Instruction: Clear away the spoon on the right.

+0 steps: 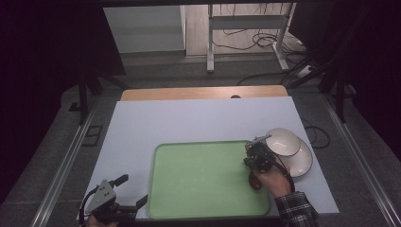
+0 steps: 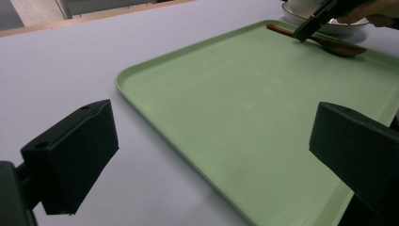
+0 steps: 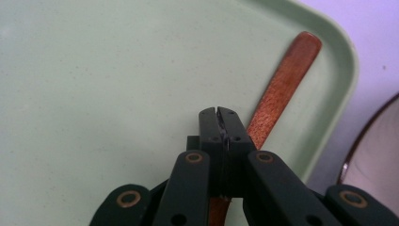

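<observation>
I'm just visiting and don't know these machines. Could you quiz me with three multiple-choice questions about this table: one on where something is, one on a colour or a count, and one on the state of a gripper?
1. Where does the wooden spoon lie?
A. on the tray, near the edge beside the dishes
B. in the bowl
C. on the bare table by the left gripper

2. What colour is the tray?
A. blue
B. light green
C. red

3. How do the jaws of the left gripper stand?
A. shut on the spoon
B. shut on nothing
C. open, holding nothing

Answers:
1: A, since the left gripper view shows the spoon resting inside the tray's rim, next to the white bowl and plate.
2: B, as all three views show.
3: C, since its own view shows two jaws wide apart over the tray's edge.
</observation>
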### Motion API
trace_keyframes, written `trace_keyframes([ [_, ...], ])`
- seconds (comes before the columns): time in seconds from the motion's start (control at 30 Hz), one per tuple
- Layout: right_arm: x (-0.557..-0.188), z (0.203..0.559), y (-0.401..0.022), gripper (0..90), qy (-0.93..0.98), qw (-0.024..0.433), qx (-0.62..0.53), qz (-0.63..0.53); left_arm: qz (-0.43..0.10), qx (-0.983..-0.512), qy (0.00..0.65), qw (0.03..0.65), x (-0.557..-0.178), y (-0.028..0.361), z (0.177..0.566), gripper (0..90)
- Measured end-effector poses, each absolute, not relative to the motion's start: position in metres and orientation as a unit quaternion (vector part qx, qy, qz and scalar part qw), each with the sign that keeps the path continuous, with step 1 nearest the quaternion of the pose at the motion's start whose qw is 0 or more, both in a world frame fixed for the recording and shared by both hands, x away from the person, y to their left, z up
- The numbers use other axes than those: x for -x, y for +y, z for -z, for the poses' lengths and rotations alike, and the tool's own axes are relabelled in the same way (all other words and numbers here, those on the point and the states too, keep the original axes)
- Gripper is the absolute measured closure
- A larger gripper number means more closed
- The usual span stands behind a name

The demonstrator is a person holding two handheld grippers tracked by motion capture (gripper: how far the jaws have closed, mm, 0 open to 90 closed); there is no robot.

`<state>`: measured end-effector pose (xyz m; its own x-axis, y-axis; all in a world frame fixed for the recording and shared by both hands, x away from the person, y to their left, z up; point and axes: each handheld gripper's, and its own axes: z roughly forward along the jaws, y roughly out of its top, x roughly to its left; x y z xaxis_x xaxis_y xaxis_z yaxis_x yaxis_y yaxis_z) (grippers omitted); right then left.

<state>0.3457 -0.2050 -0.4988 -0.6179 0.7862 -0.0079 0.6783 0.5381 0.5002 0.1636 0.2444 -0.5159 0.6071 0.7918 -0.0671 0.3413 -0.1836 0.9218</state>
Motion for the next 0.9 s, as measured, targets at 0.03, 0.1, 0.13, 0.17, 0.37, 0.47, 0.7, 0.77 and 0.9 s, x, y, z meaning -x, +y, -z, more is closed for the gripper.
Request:
trace_keyframes([
  [0.03, -0.3457, 0.4988, -0.205, 89.6, 0.869, 0.117, -0.421, -0.231, -0.221, -0.737, 0.385, 0.51, -0.1636, 0.2444, 0.5159, 1.2],
  [0.1, -0.3453, 0.4987, -0.2073, 89.6, 0.867, 0.117, -0.424, -0.232, -0.221, -0.737, 0.385, 0.511, -0.1636, 0.2444, 0.5158, 1.2],
  [0.13, -0.3448, 0.4985, -0.2089, 89.6, 0.866, 0.118, -0.426, -0.233, -0.221, -0.737, 0.385, 0.51, -0.1636, 0.2444, 0.5159, 1.2],
  [0.17, -0.3448, 0.4985, -0.2089, 89.6, 0.866, 0.118, -0.426, -0.233, -0.221, -0.737, 0.385, 0.51, -0.1635, 0.2444, 0.5159, 1.2],
  [0.37, -0.344, 0.4976, -0.2095, 87.3, 0.865, 0.117, -0.424, -0.244, -0.221, -0.736, 0.385, 0.511, -0.1636, 0.2446, 0.5158, 1.2],
  [0.47, -0.3436, 0.4968, -0.2091, 84.3, 0.863, 0.117, -0.423, -0.249, -0.221, -0.736, 0.385, 0.511, -0.1636, 0.2447, 0.5158, 1.2],
  [0.7, -0.3422, 0.4946, -0.2096, 71.0, 0.861, 0.119, -0.416, -0.266, -0.22, -0.736, 0.385, 0.512, -0.1635, 0.245, 0.5159, 1.2],
  [0.77, -0.3419, 0.4942, -0.2096, 69.5, 0.861, 0.119, -0.417, -0.267, -0.22, -0.736, 0.385, 0.512, -0.1635, 0.2449, 0.5159, 1.2],
  [0.9, -0.341, 0.4927, -0.2105, 63.4, 0.859, 0.119, -0.417, -0.271, -0.22, -0.735, 0.386, 0.513, -0.1636, 0.2454, 0.5159, 1.2],
])
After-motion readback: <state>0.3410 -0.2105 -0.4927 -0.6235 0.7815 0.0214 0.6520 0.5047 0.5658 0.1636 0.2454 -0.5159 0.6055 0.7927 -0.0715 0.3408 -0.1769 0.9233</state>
